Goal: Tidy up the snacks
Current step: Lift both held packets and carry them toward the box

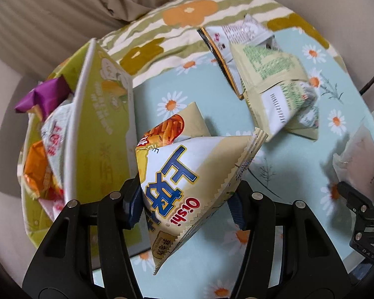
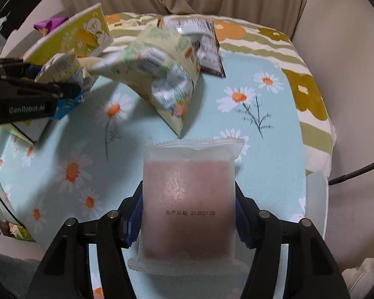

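An Oishi snack bag point(image 1: 184, 186), crinkled glossy film with serrated seams, is gripped in the left claw point(image 1: 184, 206) above the daisy-print bench point(image 1: 274, 236), just beside the green carton point(image 1: 97, 114) at its left edge. A frosted, flat, pinkish packet point(image 2: 188, 199) is pinched by the right claw point(image 2: 188, 216) near the front edge. Both are best carried level and dropped into the carton, with soft contents left uncrushed.

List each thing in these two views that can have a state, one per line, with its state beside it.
Left hand-held gripper: shut on the Oishi snack bag, held above the table.
Right hand-held gripper: shut on the frosted pink packet.
Green box: open, snacks inside.
Purple packet: in the box.
Pale green snack bag: lying on the tablecloth.
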Demonstrator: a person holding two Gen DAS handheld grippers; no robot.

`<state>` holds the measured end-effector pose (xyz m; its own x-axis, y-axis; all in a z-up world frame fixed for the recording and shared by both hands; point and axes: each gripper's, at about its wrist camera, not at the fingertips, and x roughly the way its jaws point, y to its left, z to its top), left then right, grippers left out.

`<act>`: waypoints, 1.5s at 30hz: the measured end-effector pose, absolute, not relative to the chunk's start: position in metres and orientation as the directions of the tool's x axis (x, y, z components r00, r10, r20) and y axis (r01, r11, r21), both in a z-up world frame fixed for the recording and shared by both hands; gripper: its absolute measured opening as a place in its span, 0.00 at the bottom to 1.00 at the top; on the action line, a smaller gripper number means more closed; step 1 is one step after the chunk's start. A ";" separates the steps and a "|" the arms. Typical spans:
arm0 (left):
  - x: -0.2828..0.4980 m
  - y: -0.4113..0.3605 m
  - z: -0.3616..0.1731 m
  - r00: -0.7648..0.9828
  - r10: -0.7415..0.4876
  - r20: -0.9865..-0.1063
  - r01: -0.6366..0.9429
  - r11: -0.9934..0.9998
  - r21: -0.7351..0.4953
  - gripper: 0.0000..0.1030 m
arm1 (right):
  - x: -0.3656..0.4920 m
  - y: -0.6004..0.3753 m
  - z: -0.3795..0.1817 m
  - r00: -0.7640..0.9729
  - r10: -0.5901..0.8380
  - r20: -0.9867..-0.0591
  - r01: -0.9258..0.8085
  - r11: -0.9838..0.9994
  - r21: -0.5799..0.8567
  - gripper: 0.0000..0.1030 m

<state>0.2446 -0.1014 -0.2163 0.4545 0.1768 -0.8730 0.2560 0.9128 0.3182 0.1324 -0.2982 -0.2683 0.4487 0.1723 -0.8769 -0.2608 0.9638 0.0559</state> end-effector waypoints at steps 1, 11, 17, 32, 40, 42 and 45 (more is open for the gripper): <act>0.241 -0.100 -0.213 0.459 0.174 -0.871 0.249 0.916 0.314 0.51 | 0.132 -0.297 -0.263 0.456 0.177 -0.872 -0.265 0.963 0.057 0.56; 0.182 -0.084 -0.155 0.533 0.113 -0.838 0.149 0.963 0.225 0.51 | 0.126 -0.291 -0.205 0.521 0.248 -0.817 -0.324 0.943 0.080 0.56; 0.148 -0.060 -0.108 0.591 0.075 -0.803 0.080 0.985 0.151 0.51 | 0.121 -0.273 -0.166 0.547 0.304 -0.780 -0.381 0.920 0.091 0.56; 0.140 0.066 -0.040 0.703 0.120 -0.701 -0.081 0.993 0.088 0.51 | 0.134 -0.184 -0.095 0.596 0.405 -0.693 -0.468 0.877 0.110 0.56; 0.178 0.143 -0.049 0.686 0.147 -0.712 -0.123 0.989 0.086 0.51 | 0.161 -0.114 -0.071 0.600 0.437 -0.670 -0.488 0.864 0.126 0.56; 0.192 0.157 -0.060 0.675 0.134 -0.726 -0.106 0.991 0.085 0.51 | 0.169 -0.099 -0.071 0.599 0.433 -0.673 -0.480 0.868 0.132 0.56; 0.209 0.170 -0.077 0.657 0.089 -0.749 -0.057 0.996 0.069 0.51 | 0.180 -0.081 -0.077 0.591 0.428 -0.684 -0.457 0.876 0.153 0.56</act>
